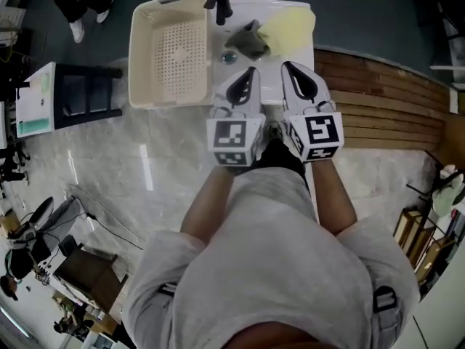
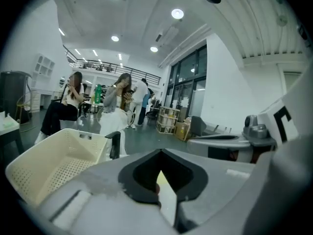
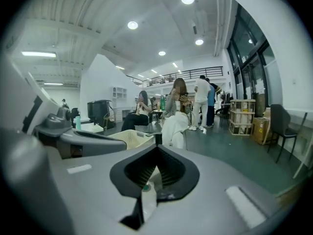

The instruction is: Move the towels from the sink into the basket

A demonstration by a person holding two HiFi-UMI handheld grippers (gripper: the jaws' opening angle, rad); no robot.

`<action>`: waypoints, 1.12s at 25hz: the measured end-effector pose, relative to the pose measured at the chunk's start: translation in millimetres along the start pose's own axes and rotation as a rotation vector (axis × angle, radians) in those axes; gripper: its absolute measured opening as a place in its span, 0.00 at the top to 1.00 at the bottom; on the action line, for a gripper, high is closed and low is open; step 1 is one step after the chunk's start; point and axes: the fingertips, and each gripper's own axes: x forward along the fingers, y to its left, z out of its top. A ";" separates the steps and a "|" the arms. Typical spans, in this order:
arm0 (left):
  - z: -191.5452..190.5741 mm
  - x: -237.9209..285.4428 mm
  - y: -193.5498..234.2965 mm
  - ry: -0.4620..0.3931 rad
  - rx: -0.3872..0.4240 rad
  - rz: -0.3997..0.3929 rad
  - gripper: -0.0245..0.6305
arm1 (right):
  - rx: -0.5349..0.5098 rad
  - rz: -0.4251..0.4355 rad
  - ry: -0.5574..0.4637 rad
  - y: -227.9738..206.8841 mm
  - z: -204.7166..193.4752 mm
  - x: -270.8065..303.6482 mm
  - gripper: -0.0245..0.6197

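Seemingly before the first pick, hovering at the near edge of the sink point(image 1: 273, 93) with left gripper point(image 1: 249, 75) and right gripper point(image 1: 292, 70) closed, empty; next, open one over the yellow towel point(image 1: 287, 29).

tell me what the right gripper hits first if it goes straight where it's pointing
Most likely the yellow towel in the sink, just ahead of the shut right gripper; it may pass above it, height is unclear.

Left gripper point(image 2: 160, 179) jaws together, empty; cream basket point(image 2: 49, 165) at left (people point(image 2: 117, 102) seated behind).
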 end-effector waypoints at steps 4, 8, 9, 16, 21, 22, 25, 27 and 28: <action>-10.3 17.3 -10.3 0.036 0.018 -0.105 0.93 | 0.012 -0.122 0.027 -20.3 -12.2 -6.0 0.95; -21.9 37.3 -13.4 0.073 0.022 -0.141 0.93 | 0.038 -0.169 0.053 -42.6 -24.4 -0.6 0.95; -23.7 44.9 -12.5 0.081 0.022 -0.143 0.93 | 0.045 -0.174 0.056 -48.5 -27.2 3.5 0.95; -34.2 94.3 -16.0 0.143 0.014 -0.149 0.93 | 0.089 -0.162 0.101 -83.4 -44.3 33.3 0.95; -44.0 127.6 -17.2 0.187 0.006 -0.147 0.93 | 0.105 -0.163 0.133 -111.3 -56.0 52.3 0.95; -46.5 133.8 -16.9 0.197 0.002 -0.145 0.93 | 0.107 -0.164 0.141 -116.5 -59.3 55.4 0.95; -53.2 152.0 -16.8 0.221 -0.006 -0.136 0.93 | 0.107 -0.158 0.172 -130.3 -71.2 65.4 0.95; -57.5 162.6 -17.9 0.235 -0.008 -0.133 0.93 | 0.114 -0.150 0.188 -138.3 -77.7 72.6 0.95; -59.7 167.2 -18.4 0.243 -0.010 -0.132 0.93 | 0.118 -0.145 0.193 -141.6 -80.0 76.1 0.95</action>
